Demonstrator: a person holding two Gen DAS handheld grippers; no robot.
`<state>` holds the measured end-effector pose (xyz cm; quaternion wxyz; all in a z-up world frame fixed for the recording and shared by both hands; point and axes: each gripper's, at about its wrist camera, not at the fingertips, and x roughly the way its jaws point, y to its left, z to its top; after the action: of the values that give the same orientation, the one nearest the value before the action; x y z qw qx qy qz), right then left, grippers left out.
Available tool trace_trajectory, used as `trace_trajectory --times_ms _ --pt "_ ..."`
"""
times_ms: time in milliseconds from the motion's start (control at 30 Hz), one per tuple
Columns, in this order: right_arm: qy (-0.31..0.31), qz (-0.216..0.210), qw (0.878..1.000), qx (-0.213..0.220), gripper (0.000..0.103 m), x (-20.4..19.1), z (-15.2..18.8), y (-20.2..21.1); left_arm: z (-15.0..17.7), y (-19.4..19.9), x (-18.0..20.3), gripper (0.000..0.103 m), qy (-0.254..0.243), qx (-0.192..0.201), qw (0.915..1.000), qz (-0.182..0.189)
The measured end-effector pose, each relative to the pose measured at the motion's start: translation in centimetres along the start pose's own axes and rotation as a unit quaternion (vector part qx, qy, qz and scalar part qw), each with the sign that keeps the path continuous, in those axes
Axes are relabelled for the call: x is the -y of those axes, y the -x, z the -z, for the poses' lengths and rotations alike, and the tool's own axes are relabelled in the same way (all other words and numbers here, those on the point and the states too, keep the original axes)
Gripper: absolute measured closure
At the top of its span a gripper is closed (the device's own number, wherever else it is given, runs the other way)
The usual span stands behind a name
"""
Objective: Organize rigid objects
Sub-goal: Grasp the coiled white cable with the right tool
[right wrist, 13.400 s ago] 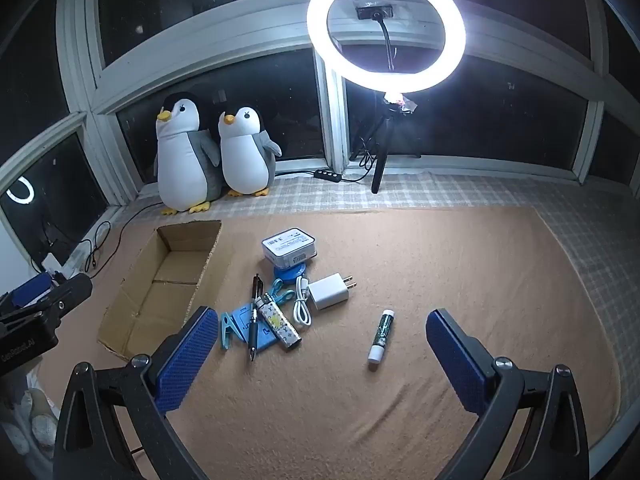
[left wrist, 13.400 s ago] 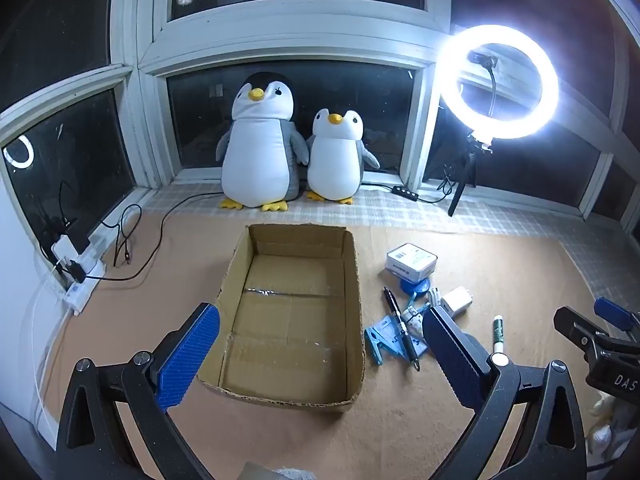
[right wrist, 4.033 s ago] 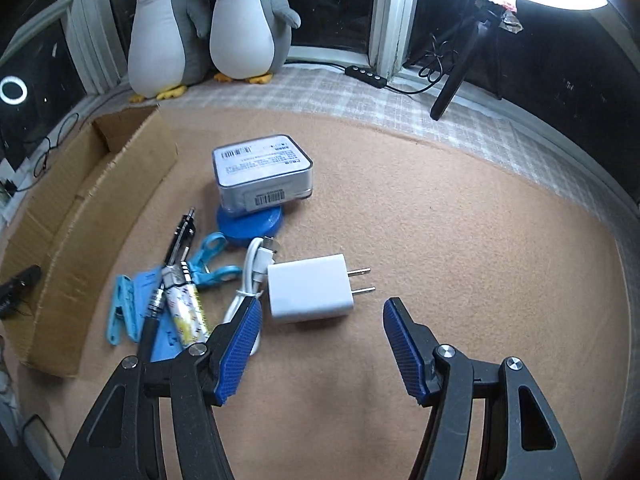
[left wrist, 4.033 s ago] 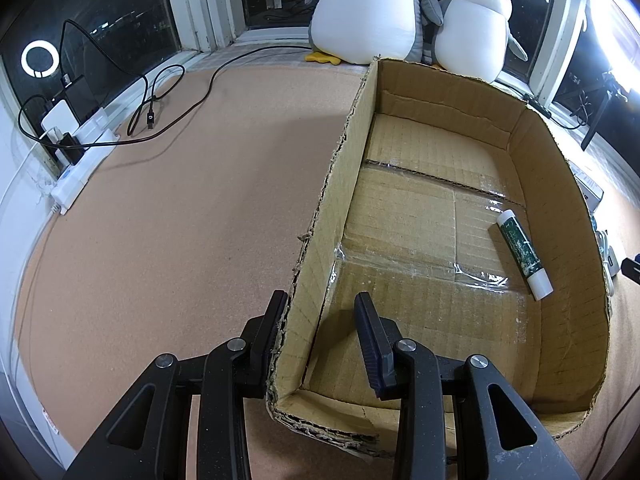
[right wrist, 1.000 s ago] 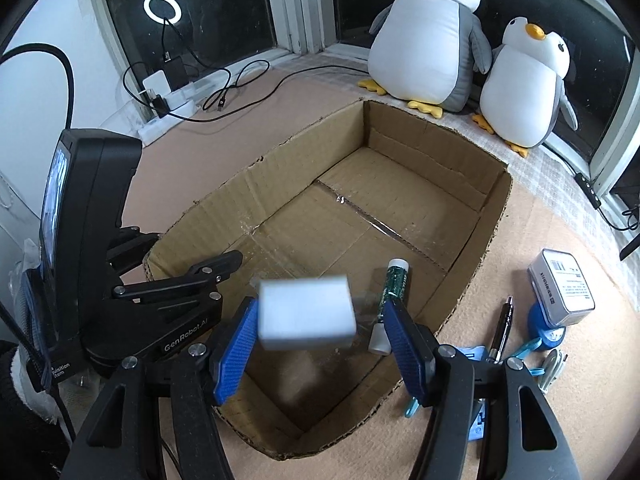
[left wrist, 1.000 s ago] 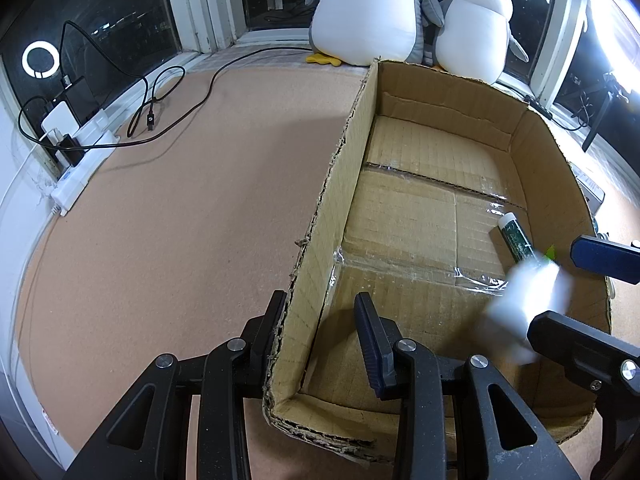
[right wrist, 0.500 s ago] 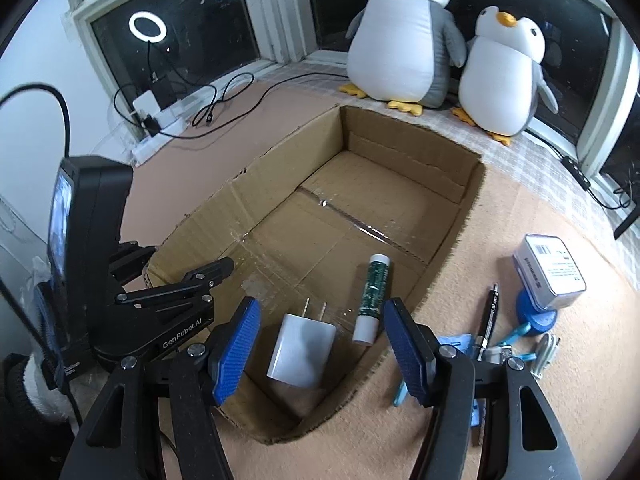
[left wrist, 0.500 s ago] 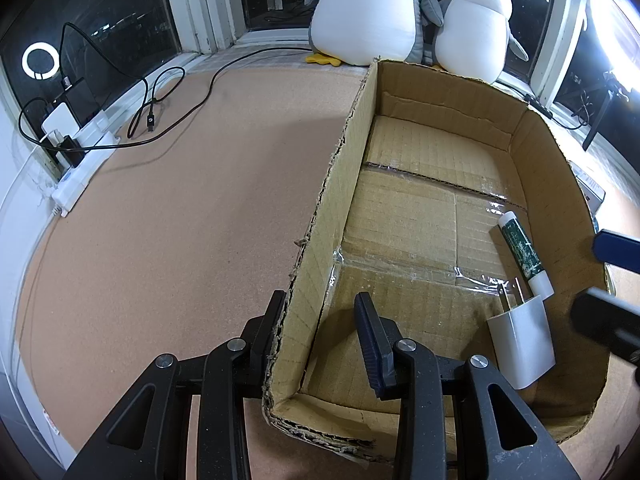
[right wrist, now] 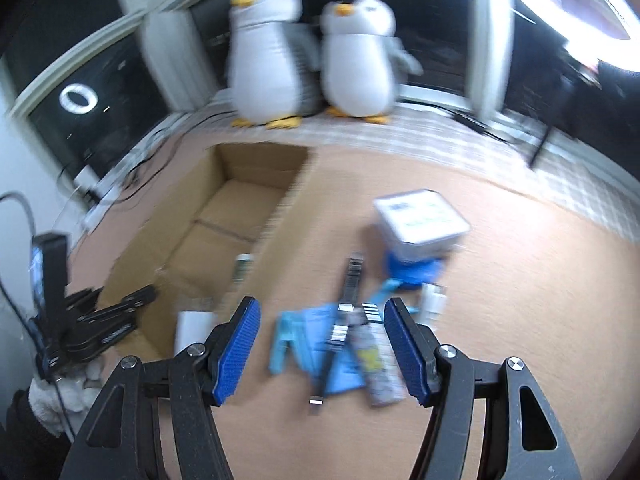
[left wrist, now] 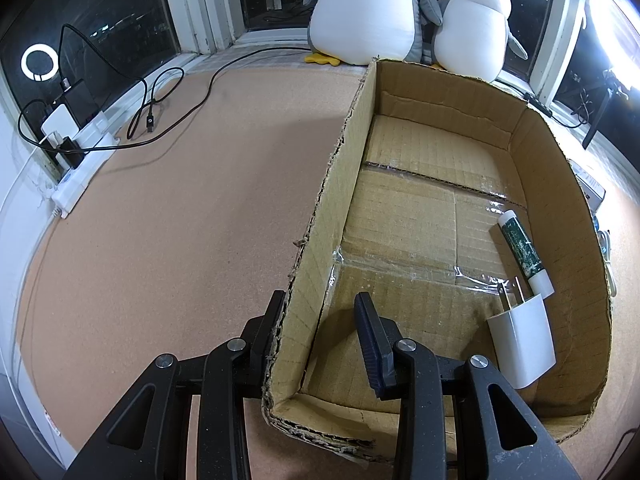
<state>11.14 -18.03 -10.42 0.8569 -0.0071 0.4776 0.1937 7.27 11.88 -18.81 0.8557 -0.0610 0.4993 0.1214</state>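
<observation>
The left gripper (left wrist: pixel 320 340) straddles the near left wall of the cardboard box (left wrist: pixel 332 200), jaws narrowed with one finger outside and one inside; whether they pinch it cannot be told. Inside, toward 4 o'clock, the white charger (left wrist: pixel 522 350) lies touching the green tube (left wrist: pixel 520 246). The right gripper (right wrist: pixel 322 354) hangs wide and empty above the blurred pen (right wrist: pixel 340 320) and blue clips (right wrist: pixel 298 338), the tin (right wrist: pixel 420 218) at 1 o'clock.

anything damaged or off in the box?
The cardboard box has a ragged, frayed near corner and a torn left wall edge. Inside, the white charger and green tube lie flat, nothing spilled.
</observation>
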Motion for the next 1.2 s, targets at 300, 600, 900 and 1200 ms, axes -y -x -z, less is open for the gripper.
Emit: trace_trajectory --times_ms 300,600,900,1200 --pt "-0.054 0.040 0.997 -0.034 0.043 5.5 1.1 -3.2 0.0 0.0 0.0 0.066 0.000 0.002 1.0000 0.000" --pt "-0.035 0.057 0.996 -0.065 0.057 6.0 1.4 -5.7 0.1 0.0 0.0 0.066 0.000 0.002 1.0000 0.000" --pt "-0.016 0.072 0.994 -0.077 0.070 5.2 0.7 -6.9 0.1 0.0 0.0 0.066 0.001 0.002 1.0000 0.001" --pt "-0.007 0.082 0.993 -0.085 0.086 5.6 0.4 -6.9 0.2 0.1 -0.1 0.066 0.002 0.003 1.0000 0.001"
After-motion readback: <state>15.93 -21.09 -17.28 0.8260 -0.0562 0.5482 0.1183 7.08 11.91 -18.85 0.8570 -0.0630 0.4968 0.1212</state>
